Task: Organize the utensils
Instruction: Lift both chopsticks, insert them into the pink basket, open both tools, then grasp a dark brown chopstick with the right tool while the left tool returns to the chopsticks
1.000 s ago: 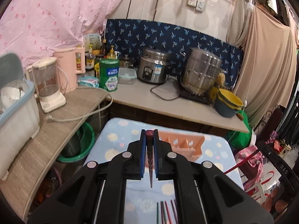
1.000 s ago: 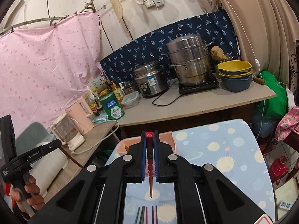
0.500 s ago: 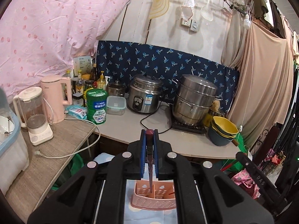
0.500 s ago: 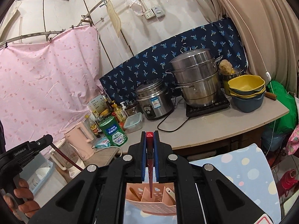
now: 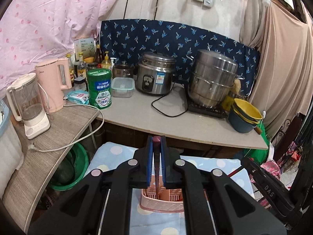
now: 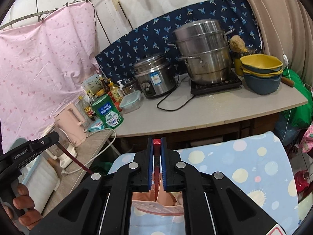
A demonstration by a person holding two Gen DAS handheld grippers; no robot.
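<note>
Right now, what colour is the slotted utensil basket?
Pink, the utensil basket; the left wrist view shows it best.

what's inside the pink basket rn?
Left wrist view: the dark red chopstick held by the left tool points down into the pink basket. Dividers show inside; the tool bodies cover most compartments, so other contents cannot be told.

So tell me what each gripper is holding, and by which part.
Each is shut on one chopstick near its thick top end. The left gripper holds a dark red chopstick; the right gripper holds a red chopstick. Both tips point down over the pink basket.
</note>
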